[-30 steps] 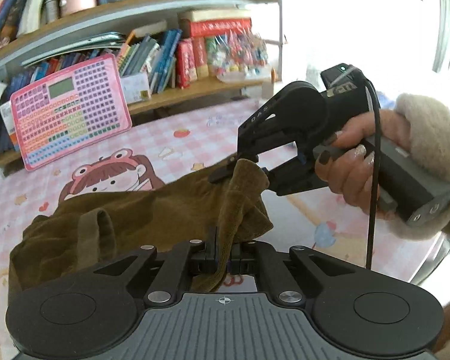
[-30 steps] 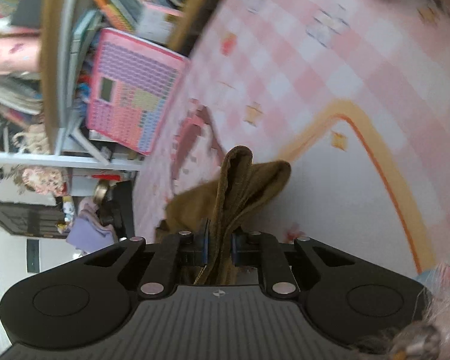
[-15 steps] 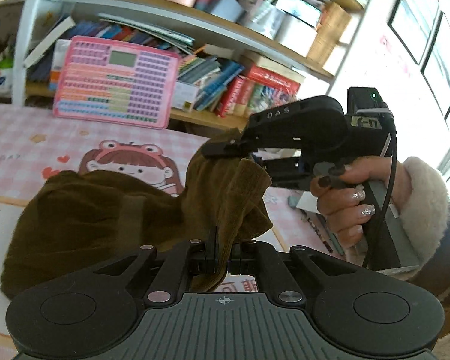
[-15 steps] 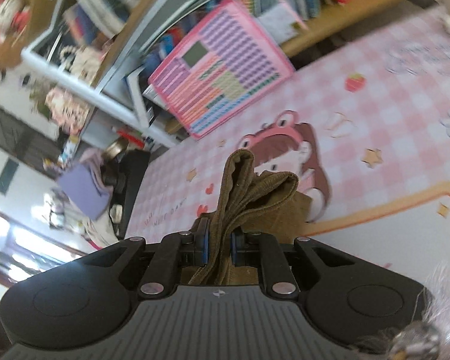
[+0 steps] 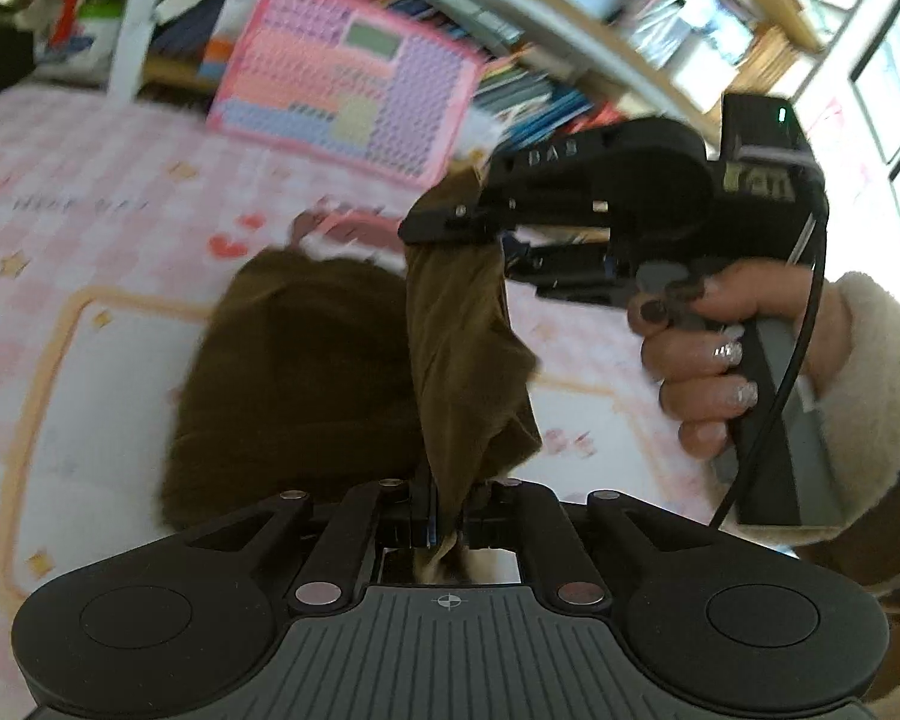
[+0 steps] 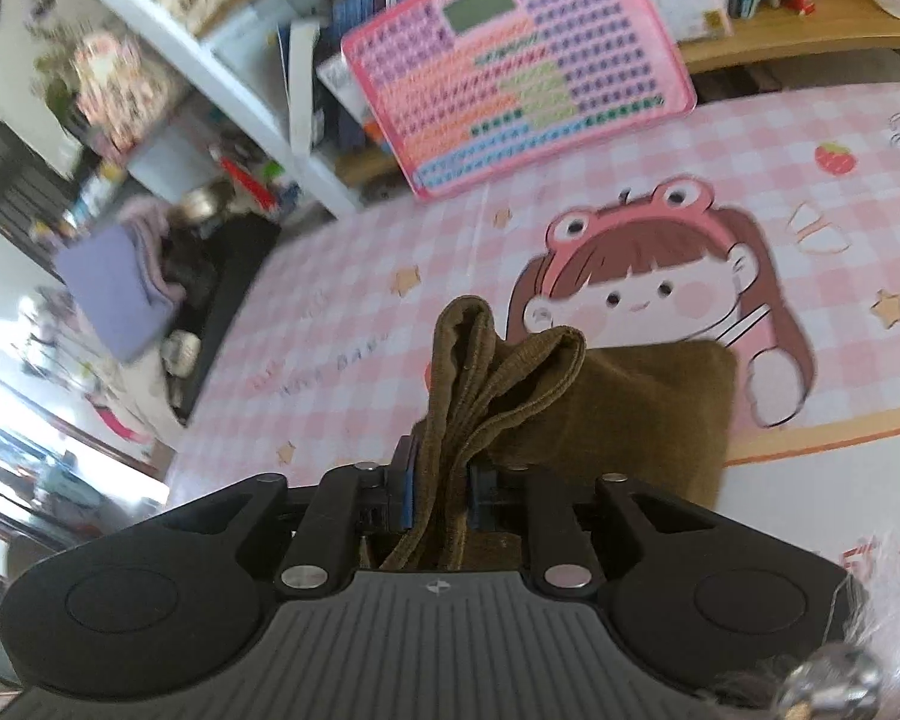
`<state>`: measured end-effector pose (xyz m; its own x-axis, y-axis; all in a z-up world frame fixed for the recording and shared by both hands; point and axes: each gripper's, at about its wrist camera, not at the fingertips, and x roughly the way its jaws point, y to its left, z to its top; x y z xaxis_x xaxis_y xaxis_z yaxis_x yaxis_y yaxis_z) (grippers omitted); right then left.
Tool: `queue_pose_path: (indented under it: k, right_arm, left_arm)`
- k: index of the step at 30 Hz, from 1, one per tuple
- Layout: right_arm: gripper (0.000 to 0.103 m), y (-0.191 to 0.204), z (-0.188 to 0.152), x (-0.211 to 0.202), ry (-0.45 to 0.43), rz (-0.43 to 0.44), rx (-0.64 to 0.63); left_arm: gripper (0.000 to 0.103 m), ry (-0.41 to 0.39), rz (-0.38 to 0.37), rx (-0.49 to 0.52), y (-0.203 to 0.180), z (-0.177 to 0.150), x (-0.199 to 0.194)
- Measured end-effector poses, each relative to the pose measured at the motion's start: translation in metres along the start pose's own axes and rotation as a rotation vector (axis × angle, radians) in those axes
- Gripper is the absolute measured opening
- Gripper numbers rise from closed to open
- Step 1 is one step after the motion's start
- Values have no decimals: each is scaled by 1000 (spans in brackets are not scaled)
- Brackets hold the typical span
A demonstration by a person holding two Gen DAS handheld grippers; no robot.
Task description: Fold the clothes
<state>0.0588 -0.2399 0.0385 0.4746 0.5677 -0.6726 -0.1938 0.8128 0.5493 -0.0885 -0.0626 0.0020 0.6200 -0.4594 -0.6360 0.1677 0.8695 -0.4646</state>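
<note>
A fold of the brown corduroy garment (image 5: 306, 372) is pinched between the closed fingers of the left gripper (image 5: 447, 519) at the bottom centre of the left wrist view. From there a taut band of the cloth is drawn up towards 12 o'clock, where its other end is clamped by the right gripper (image 5: 450, 234). The right gripper is held by the right hand (image 5: 708, 354), seen at 3 o'clock with painted nails and a fleecy cuff.

In the right wrist view, several bunched layers of the garment (image 6: 618, 408) are squeezed between the narrowly set fingers of the right gripper (image 6: 441, 495), and the rest of the cloth is spread towards 2 o'clock over the pink checked tablecloth (image 6: 342, 324). Just beyond the cloth, at 1 o'clock, a cartoon girl in a frog hat (image 6: 642, 282) is printed on the tablecloth. Farther out, at 12 o'clock, a pink keyboard toy (image 6: 510, 60) is leaned against the bookshelf (image 6: 810, 18).
</note>
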Motion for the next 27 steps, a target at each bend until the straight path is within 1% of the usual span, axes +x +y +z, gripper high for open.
queue_pose_path:
  k: [1,3,4,6,7,9,10,14,17,20,27]
  right_arm:
    - [31,4,-2,9,10,-17,-5]
    - [41,10,-6,25,30,-35,0]
    - [44,11,-9,31,37,-40,7]
    - [47,15,-15,41,47,-51,20]
    - [50,17,-17,43,44,-56,25]
    - [54,23,-21,42,32,-55,30]
    - [54,25,-23,40,28,-52,36]
    - [55,36,-29,26,5,-25,49]
    - [60,40,-38,7,-34,-21,43]
    - [62,34,-49,-14,-80,-85,39]
    - [63,7,-88,-49,-150,-280,73]
  left_arm:
    - [17,21,13,-7,8,-1,0]
    - [23,54,37,-27,24,-5,-3]
    - [27,66,44,-39,32,-7,-5]
    - [29,76,44,-59,49,-8,-12]
    - [29,76,46,-63,55,-8,-17]
    - [31,69,53,-63,65,-7,-25]
    - [33,65,56,-64,70,-6,-28]
    - [34,47,44,-53,82,2,-35]
    - [34,35,25,-32,85,12,-34]
    - [35,27,1,-7,86,21,-29]
    - [35,38,-54,49,79,35,-14]
